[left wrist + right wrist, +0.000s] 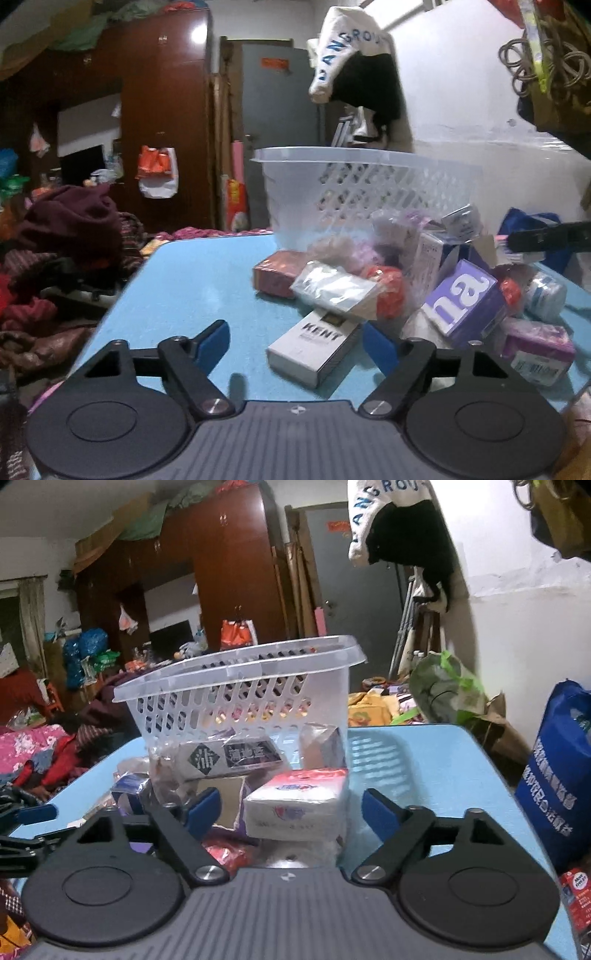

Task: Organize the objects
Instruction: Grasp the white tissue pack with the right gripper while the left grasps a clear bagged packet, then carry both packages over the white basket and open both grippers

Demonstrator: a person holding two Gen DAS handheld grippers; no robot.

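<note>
Clear basket [240,686] stands at far side of blue counter [192,288], w/ boxes and packets heaped just in front. L claw [295,343] spread, KENT box [314,347] between its tips. R claw [291,808] spread around tissue pack [299,808], not pinching.

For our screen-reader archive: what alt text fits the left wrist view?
Open left claw hovers over a white KENT carton on a light blue table, beside piled small packages and a translucent plastic basket.

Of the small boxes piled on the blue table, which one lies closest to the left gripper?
The white KENT carton, lying flat between the open left gripper fingers; the purple "na" box and red box sit farther away.
</note>
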